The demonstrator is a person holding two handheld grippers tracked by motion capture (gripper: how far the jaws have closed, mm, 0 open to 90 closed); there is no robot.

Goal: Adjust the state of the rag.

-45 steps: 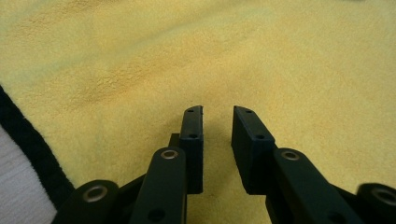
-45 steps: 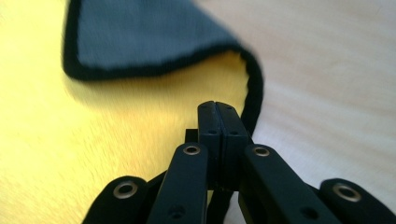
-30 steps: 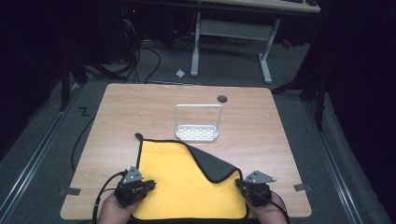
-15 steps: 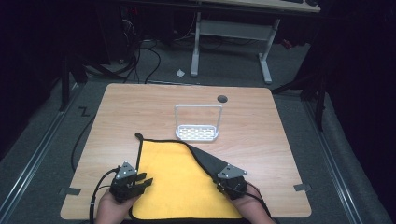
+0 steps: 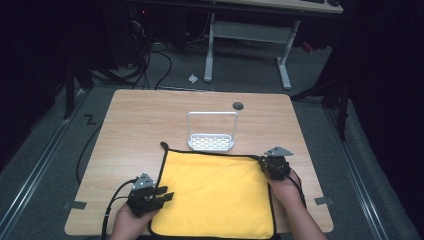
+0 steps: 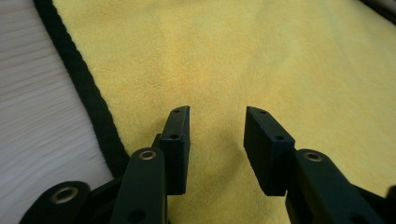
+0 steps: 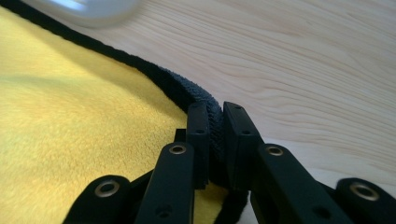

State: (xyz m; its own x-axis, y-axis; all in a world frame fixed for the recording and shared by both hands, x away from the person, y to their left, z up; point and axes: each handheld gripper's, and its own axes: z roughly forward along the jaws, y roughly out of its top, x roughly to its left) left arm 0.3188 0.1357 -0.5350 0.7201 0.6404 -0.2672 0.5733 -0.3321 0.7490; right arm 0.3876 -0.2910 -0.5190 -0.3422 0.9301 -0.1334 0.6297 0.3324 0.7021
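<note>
A yellow cloth [image 5: 215, 195] with a black hem lies spread flat on the near half of the wooden table [image 5: 140, 115]. My left gripper [image 5: 167, 195] hovers over the cloth's left edge, open. Its jaws have just been opening, and in the left gripper view my left gripper [image 6: 217, 114] has only the cloth [image 6: 280, 70] beneath it and nothing between the pads. My right gripper [image 5: 265, 162] is at the cloth's far right corner. In the right gripper view my right gripper [image 7: 215, 109] pinches the black hem of the cloth [image 7: 70, 116]. Its jaws have just been opening slightly, but the hem stays pressed between them.
A white wire rack [image 5: 212, 132] stands upright just beyond the cloth's far edge and appears as a blurred white rack [image 7: 88, 7] in the right gripper view. A dark cable hole [image 5: 238, 106] sits behind it. Tape marks [image 5: 74, 205] lie near the front corners.
The right gripper has carried the folded-over corner outward to the far right, so the cloth now lies flat. The left gripper has opened and let go of the left edge.
</note>
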